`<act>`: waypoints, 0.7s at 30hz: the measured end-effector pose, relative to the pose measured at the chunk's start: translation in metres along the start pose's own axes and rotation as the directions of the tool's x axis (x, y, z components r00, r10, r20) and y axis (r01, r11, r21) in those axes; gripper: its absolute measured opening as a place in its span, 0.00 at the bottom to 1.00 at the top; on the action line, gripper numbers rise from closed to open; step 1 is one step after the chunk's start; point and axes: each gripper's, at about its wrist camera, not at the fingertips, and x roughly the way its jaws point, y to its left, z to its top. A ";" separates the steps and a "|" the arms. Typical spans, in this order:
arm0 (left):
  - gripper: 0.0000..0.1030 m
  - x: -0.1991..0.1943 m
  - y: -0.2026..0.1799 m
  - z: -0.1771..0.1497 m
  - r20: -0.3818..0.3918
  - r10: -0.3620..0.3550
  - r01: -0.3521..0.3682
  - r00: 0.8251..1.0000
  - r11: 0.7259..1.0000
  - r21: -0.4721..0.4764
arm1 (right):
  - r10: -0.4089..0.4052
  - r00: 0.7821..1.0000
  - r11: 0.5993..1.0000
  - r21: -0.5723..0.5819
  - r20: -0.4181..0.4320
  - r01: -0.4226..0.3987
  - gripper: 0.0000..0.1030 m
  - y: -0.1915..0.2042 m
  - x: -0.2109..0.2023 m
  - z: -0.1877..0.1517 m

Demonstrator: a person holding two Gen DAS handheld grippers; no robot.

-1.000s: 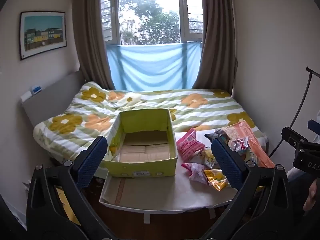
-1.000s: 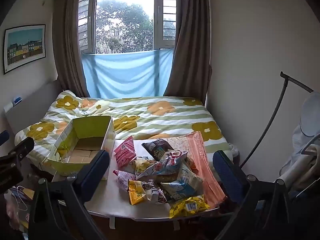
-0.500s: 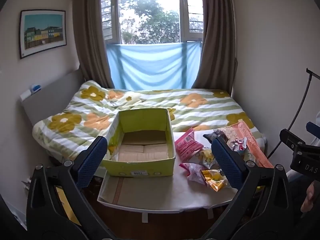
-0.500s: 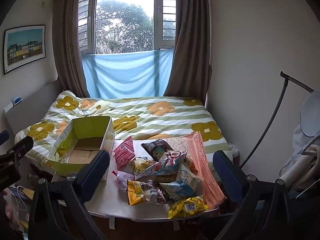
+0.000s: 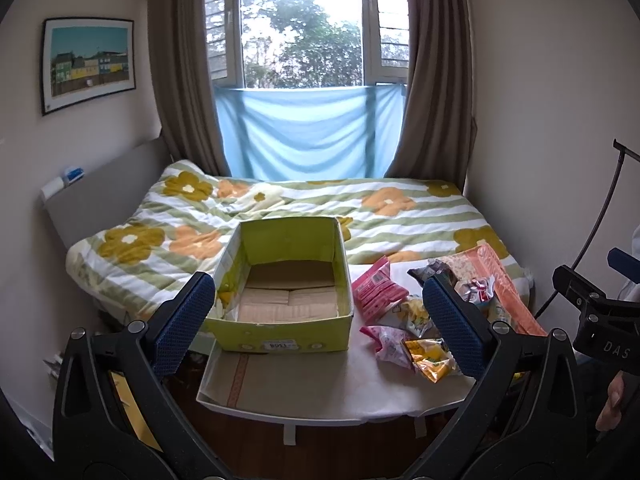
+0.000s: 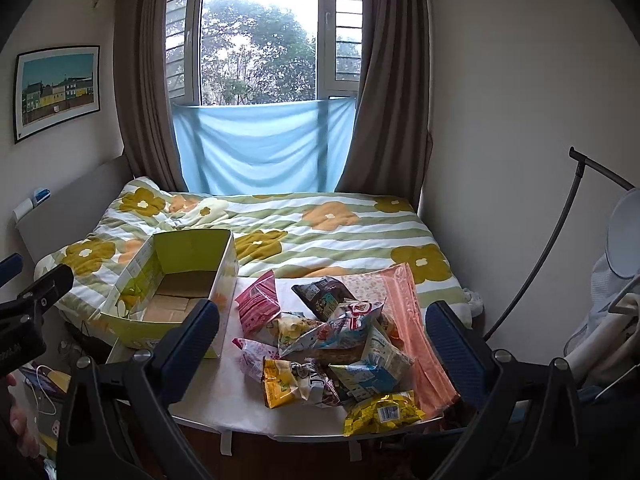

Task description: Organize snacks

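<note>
Starting well means choosing one loose packet first. Both tools, the left tool (image 5: 318, 312) and the right tool (image 6: 322, 338), are spread wide, holding nothing. The snacks (image 6: 336, 344) lie piled at lower centre on the tabletop (image 6: 224, 392); the green box (image 6: 176, 280) waits at their left.

Both wrist cams sit back from the table (image 5: 280, 396), raised, facing the window (image 5: 304, 24) across the bed (image 6: 320, 232). Left cam centres the green box (image 5: 280, 344); right cam centres the snack pile (image 6: 332, 348). Each catches the other gripper at frame edge.
</note>
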 end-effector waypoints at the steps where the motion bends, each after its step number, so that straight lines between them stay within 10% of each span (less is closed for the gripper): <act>1: 1.00 0.000 0.000 0.000 0.001 0.001 -0.001 1.000 1.000 0.000 | 0.001 1.000 1.000 0.001 -0.001 -0.001 1.00 0.001 0.000 0.000; 21: 1.00 0.006 0.005 -0.001 -0.015 -0.013 0.013 1.000 1.000 -0.007 | 0.001 1.000 1.000 0.011 -0.017 -0.001 1.00 0.001 0.005 -0.003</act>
